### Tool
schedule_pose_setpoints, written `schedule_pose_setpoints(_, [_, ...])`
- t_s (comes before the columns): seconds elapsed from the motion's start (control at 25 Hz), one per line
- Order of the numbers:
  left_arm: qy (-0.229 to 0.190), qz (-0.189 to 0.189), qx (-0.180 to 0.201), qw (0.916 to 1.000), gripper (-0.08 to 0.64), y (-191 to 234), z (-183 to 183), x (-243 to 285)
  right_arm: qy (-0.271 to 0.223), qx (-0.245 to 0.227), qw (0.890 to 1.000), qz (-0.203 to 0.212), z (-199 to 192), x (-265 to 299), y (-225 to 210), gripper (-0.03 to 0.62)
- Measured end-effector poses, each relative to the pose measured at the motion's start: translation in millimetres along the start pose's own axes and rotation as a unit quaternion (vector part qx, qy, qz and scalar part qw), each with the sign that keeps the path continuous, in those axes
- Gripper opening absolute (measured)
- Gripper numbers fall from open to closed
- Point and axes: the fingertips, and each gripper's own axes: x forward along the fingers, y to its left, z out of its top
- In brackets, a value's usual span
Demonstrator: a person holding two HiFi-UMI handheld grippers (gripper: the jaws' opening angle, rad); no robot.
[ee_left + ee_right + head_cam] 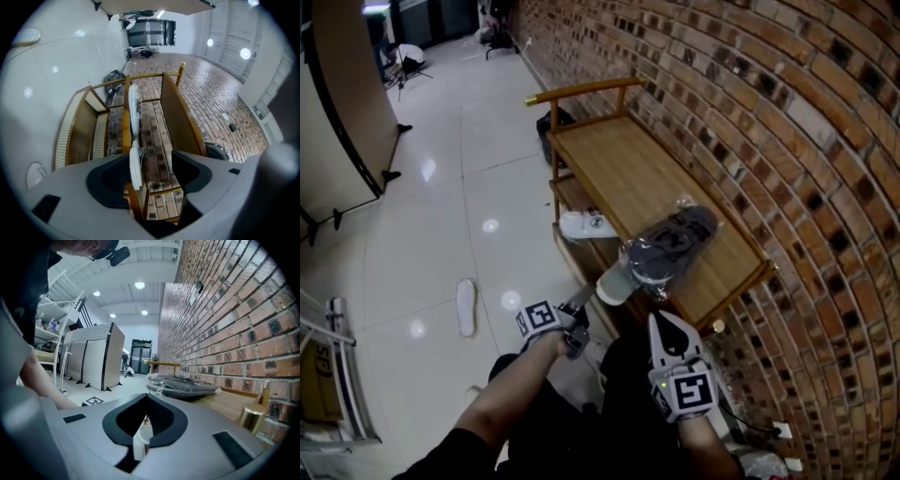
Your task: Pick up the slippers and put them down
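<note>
Under the bench top: the near white slipper (617, 283) sits at the close end of the shelf, and the far white slipper (588, 225) lies further along the same shelf.
On the bench: the dark slippers (675, 246), wrapped in clear plastic, rest on the top board of the bench (619, 159), close to the brick wall (787, 112).
On the floor: the floor slipper (466, 307), also white, lies alone on the tiles, well apart from the bench.
Left gripper: the left gripper (579, 307) points level into the shelf. Its jaws stand apart with the near white slipper between them, edge-on and close by one pad, and neither pad appears to press on it.
Right gripper: the right gripper (662, 322) is held at the bench's near end, just below the dark slippers. Its jaws are drawn together, and a white sliver shows in the seam that cannot be identified.
Done, as judged: two white slippers are on the shelf, and the nearer one looks set down and free of the pads.
Left to do, as judged: the left gripper has to draw clear of that slipper. The floor slipper looks like the next to fetch, if it belongs to the job.
</note>
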Motion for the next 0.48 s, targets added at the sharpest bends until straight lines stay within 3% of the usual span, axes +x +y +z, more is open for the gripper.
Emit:
schedule_pose_setpoints(0.08, [0.006,0.02,0.01,0.9997,0.287,15,-3,12,0.0,-0.001,1.0,-0.001,0,1,-2,0.011])
schedule_pose_setpoints(0.12, [0.008,0.026,0.011,0.9996,0.332,21,-5,18,0.0,-0.002,1.0,-0.001,0,1,-3,0.011])
schedule_pose_setpoints(0.36, [0.015,0.015,-0.005,0.9998,0.346,29,-16,46,0.003,0.002,1.0,0.0,-4,0,-7,0.011])
schedule_pose_setpoints(0.44, [0.016,0.029,-0.009,0.9994,0.328,37,-23,49,0.003,0.01,1.0,-0.003,-4,-2,-10,0.011])
schedule_pose_setpoints(0.48, [0.015,0.039,-0.011,0.9991,0.244,41,-26,49,0.003,0.012,1.0,-0.005,-4,-4,-10,0.011])
